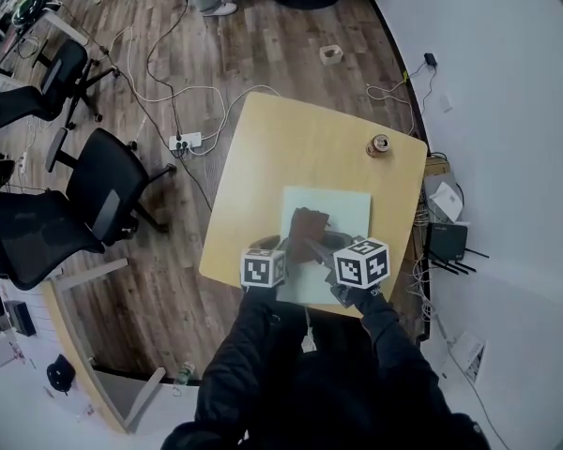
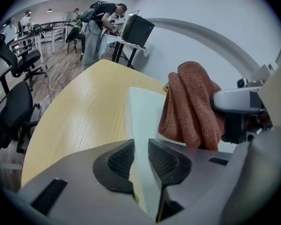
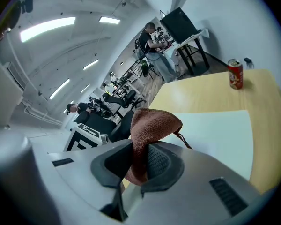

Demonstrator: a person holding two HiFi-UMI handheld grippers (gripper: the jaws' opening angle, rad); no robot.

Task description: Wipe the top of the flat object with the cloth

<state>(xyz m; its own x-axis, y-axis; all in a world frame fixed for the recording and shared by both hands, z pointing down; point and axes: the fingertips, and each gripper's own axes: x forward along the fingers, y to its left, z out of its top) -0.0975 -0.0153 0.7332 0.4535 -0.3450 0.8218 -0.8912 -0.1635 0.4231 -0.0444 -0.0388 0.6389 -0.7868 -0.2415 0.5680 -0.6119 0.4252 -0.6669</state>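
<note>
Table carries a pale green board near its near right corner, one side along the near edge. Left gripper is clamped on the board's near left edge, the thin sheet filling the gap between the pads. Right gripper is clamped on a bunched brown cloth, which sits over the board's near left part. Can't tell if the cloth touches the board. Can stands upright at the far right corner, well apart from the board.
</note>
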